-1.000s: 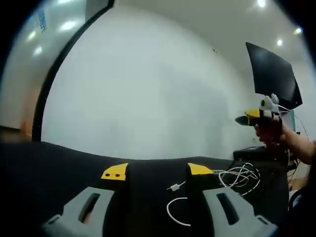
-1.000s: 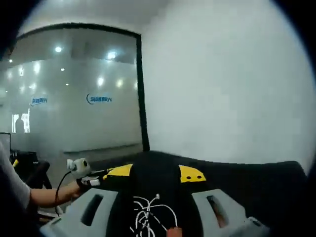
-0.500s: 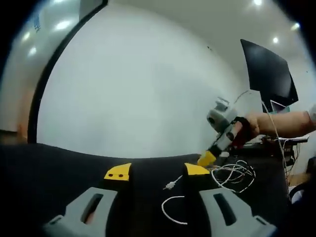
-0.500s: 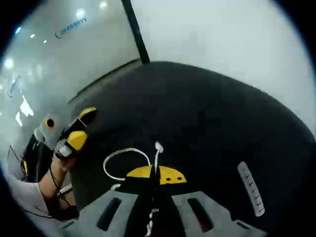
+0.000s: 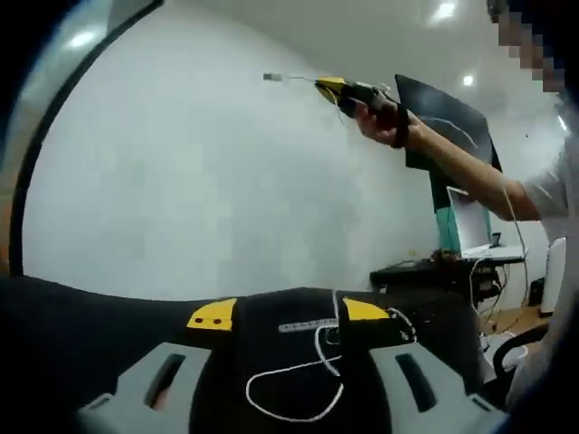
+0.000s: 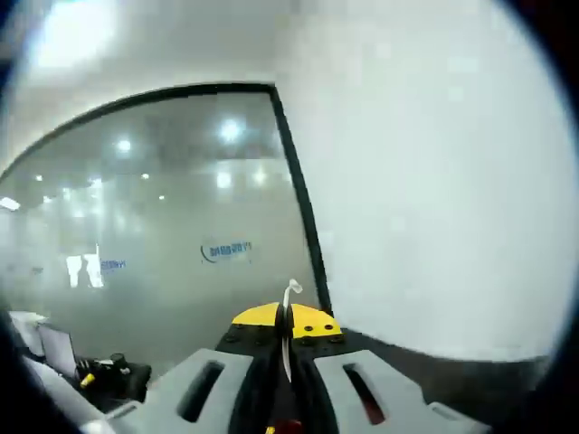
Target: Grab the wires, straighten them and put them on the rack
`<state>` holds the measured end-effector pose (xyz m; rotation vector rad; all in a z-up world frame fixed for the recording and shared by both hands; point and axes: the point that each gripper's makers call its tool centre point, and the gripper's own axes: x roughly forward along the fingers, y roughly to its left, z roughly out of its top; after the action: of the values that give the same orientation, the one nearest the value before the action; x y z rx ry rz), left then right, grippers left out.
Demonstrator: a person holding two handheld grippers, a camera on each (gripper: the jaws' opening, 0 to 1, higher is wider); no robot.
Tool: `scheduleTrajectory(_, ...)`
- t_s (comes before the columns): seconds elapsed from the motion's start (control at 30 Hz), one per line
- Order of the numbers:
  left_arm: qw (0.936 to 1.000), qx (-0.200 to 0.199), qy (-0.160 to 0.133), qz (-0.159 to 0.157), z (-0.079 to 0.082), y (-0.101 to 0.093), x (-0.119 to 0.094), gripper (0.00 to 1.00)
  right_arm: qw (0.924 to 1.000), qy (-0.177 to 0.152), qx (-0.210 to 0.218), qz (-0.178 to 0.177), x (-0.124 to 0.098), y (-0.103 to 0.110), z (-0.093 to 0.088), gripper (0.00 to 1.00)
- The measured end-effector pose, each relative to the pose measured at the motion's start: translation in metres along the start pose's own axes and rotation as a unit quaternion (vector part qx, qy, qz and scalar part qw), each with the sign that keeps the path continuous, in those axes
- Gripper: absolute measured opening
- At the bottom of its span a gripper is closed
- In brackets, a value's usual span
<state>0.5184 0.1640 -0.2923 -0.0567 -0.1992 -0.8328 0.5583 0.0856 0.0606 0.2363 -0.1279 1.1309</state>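
White wire [image 6: 288, 316] clamped in right tongs [image 6: 286, 336], plug end poking past the tips, lower centre of right gripper view. Its slack lies looped on the black tabletop [image 5: 99, 307] between the released left tongs [image 5: 288, 315] — nearer hand.

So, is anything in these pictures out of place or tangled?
The white wire on the black table lies in a loose loop, not straight. The right gripper holds another wire raised high. Nothing looks damaged.
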Motion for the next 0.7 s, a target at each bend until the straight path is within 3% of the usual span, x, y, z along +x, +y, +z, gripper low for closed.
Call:
scheduleTrajectory(0.07, 0.9983, 0.021, 0.04, -0.036, 0.002, -0.022, 0.012, 0.62, 0.9996, -0.01, -0.026, 0.001, 0.0, 0.018, 0.027, 0.01)
scheduleTrajectory(0.13, 0.9944, 0.033, 0.086, -0.051, -0.008, -0.03, 0.021, 0.78, 0.9993, -0.021, -0.03, 0.007, -0.002, 0.032, 0.045, 0.01)
scheduleTrajectory(0.17, 0.9921, 0.043, 0.104, -0.056, -0.013, -0.032, 0.028, 0.77, 0.9988, -0.028, -0.039, 0.012, -0.004, 0.04, 0.054, 0.01)
scheduleTrajectory(0.23, 0.9938, 0.063, 0.091, -0.004, -0.016, -0.013, 0.035, 0.57, 0.9981, -0.034, -0.05, 0.006, -0.008, 0.051, 0.067, 0.01)
scheduleTrajectory(0.27, 0.9945, 0.048, 0.093, 0.007, -0.021, -0.005, 0.037, 0.45, 0.9986, -0.031, -0.042, -0.004, -0.01, 0.051, 0.071, 0.01)
scheduleTrajectory(0.33, 0.9936, 0.009, 0.109, -0.028, -0.04, -0.007, 0.041, 0.45, 0.9988, -0.039, -0.031, 0.002, -0.014, 0.061, 0.078, 0.01)
scheduleTrajectory(0.37, 0.9944, 0.005, 0.097, -0.042, -0.041, -0.01, 0.043, 0.49, 0.9985, -0.041, -0.034, 0.008, -0.016, 0.066, 0.082, 0.01)
scheduleTrajectory(0.43, 0.9936, -0.008, 0.102, -0.047, -0.048, -0.011, 0.045, 0.49, 0.9966, -0.055, -0.061, 0.006, -0.019, 0.073, 0.094, 0.01)
scheduleTrajectory(0.47, 0.9936, -0.011, 0.103, -0.047, -0.046, -0.014, 0.047, 0.49, 0.9949, -0.065, -0.075, 0.014, -0.021, 0.081, 0.102, 0.01)
scheduleTrajectory(0.53, 0.9945, -0.053, 0.079, -0.044, -0.029, -0.015, 0.054, 0.49, 0.991, -0.078, -0.104, 0.032, -0.024, 0.099, 0.117, 0.01)
scheduleTrajectory(0.57, 0.9956, -0.049, 0.067, -0.043, -0.015, -0.021, 0.056, 0.5, 0.9913, -0.078, -0.102, 0.03, -0.024, 0.103, 0.121, 0.01)
scheduleTrajectory(0.63, 0.9972, 0.03, 0.062, -0.03, 0.007, -0.032, 0.067, 0.64, 0.9914, -0.084, -0.093, 0.038, -0.023, 0.116, 0.133, 0.01)
scheduleTrajectory(0.7, 0.9909, 0.071, 0.072, -0.089, 0.007, -0.07, 0.083, 0.73, 0.9902, -0.089, -0.098, 0.044, -0.021, 0.131, 0.141, 0.01)
